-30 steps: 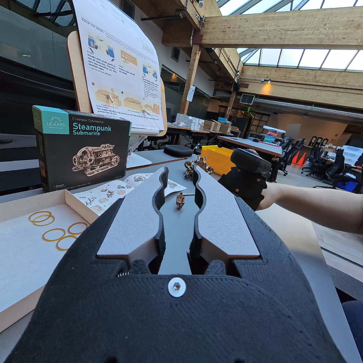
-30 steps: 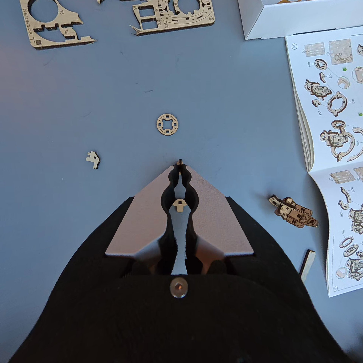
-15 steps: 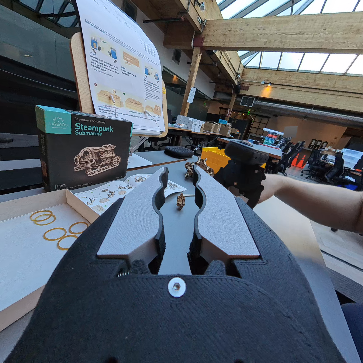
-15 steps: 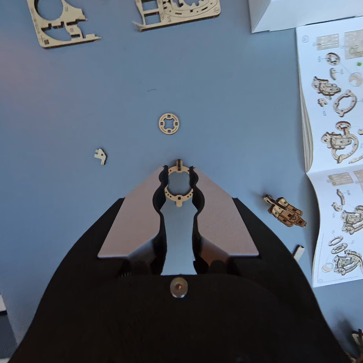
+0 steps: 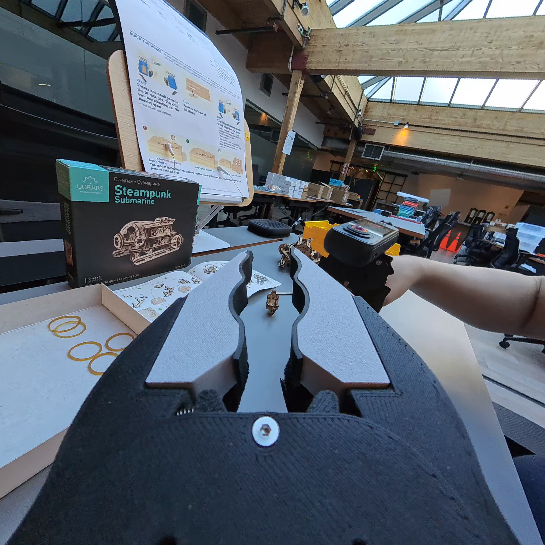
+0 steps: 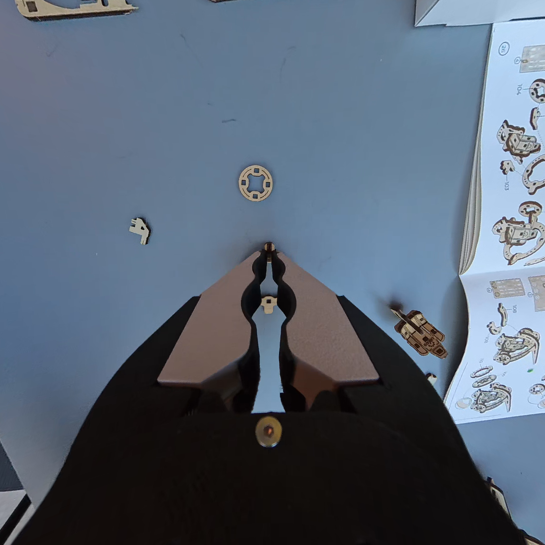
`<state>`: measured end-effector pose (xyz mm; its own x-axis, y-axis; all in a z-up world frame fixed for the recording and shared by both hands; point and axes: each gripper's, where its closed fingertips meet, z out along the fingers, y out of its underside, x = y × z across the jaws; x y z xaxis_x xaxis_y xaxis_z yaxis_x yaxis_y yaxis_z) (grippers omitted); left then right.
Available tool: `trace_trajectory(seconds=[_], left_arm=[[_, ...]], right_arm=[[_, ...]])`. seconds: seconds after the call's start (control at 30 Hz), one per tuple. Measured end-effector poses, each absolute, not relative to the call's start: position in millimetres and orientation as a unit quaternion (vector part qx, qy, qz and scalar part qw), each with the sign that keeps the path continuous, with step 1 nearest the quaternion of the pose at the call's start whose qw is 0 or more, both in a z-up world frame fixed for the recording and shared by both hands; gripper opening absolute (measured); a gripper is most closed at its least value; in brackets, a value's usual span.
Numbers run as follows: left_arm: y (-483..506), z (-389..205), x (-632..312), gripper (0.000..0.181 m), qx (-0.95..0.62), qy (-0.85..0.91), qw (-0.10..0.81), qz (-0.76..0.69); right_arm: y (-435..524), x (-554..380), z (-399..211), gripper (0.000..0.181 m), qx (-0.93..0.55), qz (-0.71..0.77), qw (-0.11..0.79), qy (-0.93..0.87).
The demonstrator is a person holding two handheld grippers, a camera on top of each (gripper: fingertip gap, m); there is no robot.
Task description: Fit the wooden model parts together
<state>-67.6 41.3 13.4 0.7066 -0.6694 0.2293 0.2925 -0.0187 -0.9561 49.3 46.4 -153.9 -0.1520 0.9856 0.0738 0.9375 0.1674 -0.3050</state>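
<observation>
Grey table (image 6: 354, 147), instruction booklet (image 6: 507, 236) along right edge. Left gripper (image 5: 269, 259) at frame centre, jaws apart, empty. Right gripper (image 6: 269, 256) at centre, pinched on a thin wooden ring part (image 6: 268, 303) held edge-on. Small sub-assembly (image 6: 420, 334) lower right; flat round disc (image 6: 255, 183) just above the fingertips.

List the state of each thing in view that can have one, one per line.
Left gripper: open, empty, above the table.
Right gripper: shut on the ring part.
Ring part: held on edge between the fingers.
Round disc: flat on the table, untouched.
Small hooked piece: flat, loose.
Small sub-assembly: assembled, lying beside the booklet.
Instruction booklet: open.
Kit box: upright.
Tray: open, holds rubber bands.
</observation>
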Motion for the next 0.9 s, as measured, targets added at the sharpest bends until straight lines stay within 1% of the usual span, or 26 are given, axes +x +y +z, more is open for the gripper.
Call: trace_trajectory(seconds=[0.17, 0.33, 0.4, 0.53, 0.6, 0.7, 0.8, 0.83, 0.9], left_arm=[[41, 13, -67, 0.022, -0.622, 0.153, 0.683, -0.352], [41, 13, -67, 0.023, -0.621, 0.152, 0.684, -0.351], [41, 12, -66, 0.022, -0.622, 0.153, 0.683, -0.352], [41, 13, -66, 0.023, -0.622, 0.155, 0.683, -0.349], [41, 13, -66, 0.023, -0.621, 0.154, 0.684, -0.351], [41, 12, -66, 0.023, -0.622, 0.155, 0.683, -0.351], [41, 12, -65, 0.023, -0.623, 0.156, 0.682, -0.351], [41, 11, -64, 0.023, -0.624, 0.157, 0.680, -0.351], [42, 10, -64, 0.023, -0.625, 0.158, 0.680, -0.349]], right_arm=[[39, 49, -153, 0.000, -0.641, 0.111, 0.116, -0.751], [38, 34, -141, 0.000, -0.633, 0.137, 0.158, -0.746], [34, 39, -155, 0.000, -0.634, 0.139, 0.127, -0.750], [32, 35, -141, 0.000, -0.628, 0.153, 0.151, -0.748], [34, 41, -155, 0.000, -0.632, 0.139, 0.134, -0.750], [34, 42, -145, 0.000, -0.629, 0.139, 0.148, -0.751], [32, 45, -153, 0.000, -0.633, 0.142, 0.135, -0.749], [37, 51, -153, 0.000, -0.630, 0.115, 0.133, -0.756], [32, 40, -139, 0.000, -0.632, 0.160, 0.160, -0.742]])
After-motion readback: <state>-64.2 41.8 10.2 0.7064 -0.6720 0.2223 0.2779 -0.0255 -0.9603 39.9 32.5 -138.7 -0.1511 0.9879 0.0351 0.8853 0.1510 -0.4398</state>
